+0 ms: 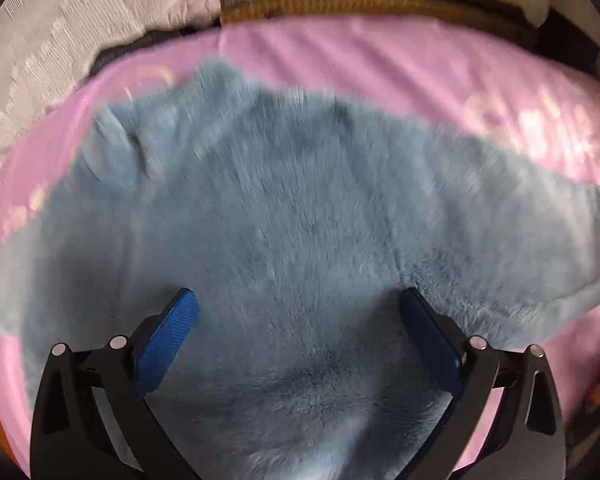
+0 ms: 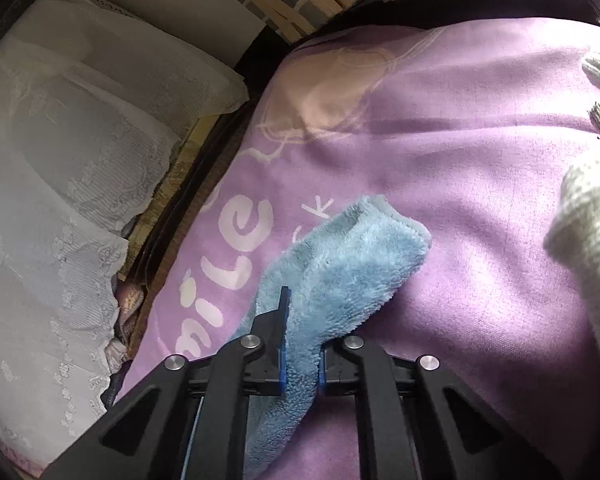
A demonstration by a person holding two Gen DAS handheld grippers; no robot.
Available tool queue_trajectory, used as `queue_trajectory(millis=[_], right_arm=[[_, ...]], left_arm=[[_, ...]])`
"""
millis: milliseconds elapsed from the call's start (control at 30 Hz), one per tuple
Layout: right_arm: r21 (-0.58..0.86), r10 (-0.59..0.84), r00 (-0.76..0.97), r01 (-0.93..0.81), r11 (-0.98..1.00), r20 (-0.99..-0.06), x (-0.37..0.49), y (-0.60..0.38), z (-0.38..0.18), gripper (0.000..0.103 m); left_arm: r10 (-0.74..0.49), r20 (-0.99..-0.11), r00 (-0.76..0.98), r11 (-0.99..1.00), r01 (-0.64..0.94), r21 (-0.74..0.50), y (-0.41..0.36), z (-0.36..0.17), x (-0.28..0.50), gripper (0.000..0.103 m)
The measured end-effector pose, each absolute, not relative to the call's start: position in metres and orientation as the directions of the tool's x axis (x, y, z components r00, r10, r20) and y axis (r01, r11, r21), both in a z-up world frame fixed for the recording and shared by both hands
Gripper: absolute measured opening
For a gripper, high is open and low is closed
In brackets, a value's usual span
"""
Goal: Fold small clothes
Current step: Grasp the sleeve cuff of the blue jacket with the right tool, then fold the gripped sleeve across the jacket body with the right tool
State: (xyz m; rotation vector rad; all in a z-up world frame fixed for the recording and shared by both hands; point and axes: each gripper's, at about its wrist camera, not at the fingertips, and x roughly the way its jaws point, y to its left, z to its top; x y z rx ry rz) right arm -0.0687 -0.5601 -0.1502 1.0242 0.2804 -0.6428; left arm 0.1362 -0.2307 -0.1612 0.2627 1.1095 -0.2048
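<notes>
A fluffy blue garment (image 1: 284,208) lies spread on the pink-purple blanket (image 1: 340,52). My left gripper (image 1: 298,304) hovers over its near part, pointing steeply down, jaws wide apart and open, with only fleece seen between the blue pads (image 1: 168,340). In the right wrist view a bunched end of the same blue fleece (image 2: 352,256) runs between the fingers. My right gripper (image 2: 300,320) is shut on that blue garment, its pads pinching the fabric just above the purple blanket (image 2: 460,160).
White lace pillows (image 2: 60,160) lie left of the blanket, with a dark gap and bed edge (image 2: 204,176) between. A cream knitted item (image 2: 588,216) sits at the right. A woven basket rim (image 1: 380,4) and white cloth (image 1: 80,16) lie beyond the blanket.
</notes>
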Motion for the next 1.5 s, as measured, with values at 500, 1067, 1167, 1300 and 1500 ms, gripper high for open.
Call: queue_trajectory(millis=[500, 1067, 1167, 1300, 1500], right_arm=[[0.612, -0.393, 0.788, 0.616, 0.496, -0.474, -0.06, -0.538, -0.122, 0.008], [0.49, -0.13, 0.912, 0.324, 0.809, -0.388, -0.009, -0.412, -0.047, 0.008], [0.453, -0.114, 0.913, 0.299, 0.84, -0.392, 0.006, -0.387, -0.037, 0.008], [0.433, -0.086, 0.917, 0.265, 0.862, -0.389, 0.027, -0.352, -0.024, 0.008], [0.379, -0.038, 0.917, 0.201, 0.903, -0.398, 0.058, -0.288, -0.013, 0.008]], left_arm=[[-0.113, -0.903, 0.414, 0.943, 0.331, 0.033, -0.177, -0.137, 0.091, 0.099], [0.048, -0.846, 0.531, 0.968, 0.186, 0.171, -0.035, -0.096, 0.105, 0.099], [0.05, -0.851, 0.523, 0.979, 0.144, 0.147, -0.007, -0.098, 0.111, 0.099], [0.062, -0.849, 0.524, 0.988, 0.09, 0.127, 0.023, -0.1, 0.114, 0.099], [0.018, -0.844, 0.536, 1.0, 0.0, 0.022, 0.064, -0.093, 0.124, 0.099]])
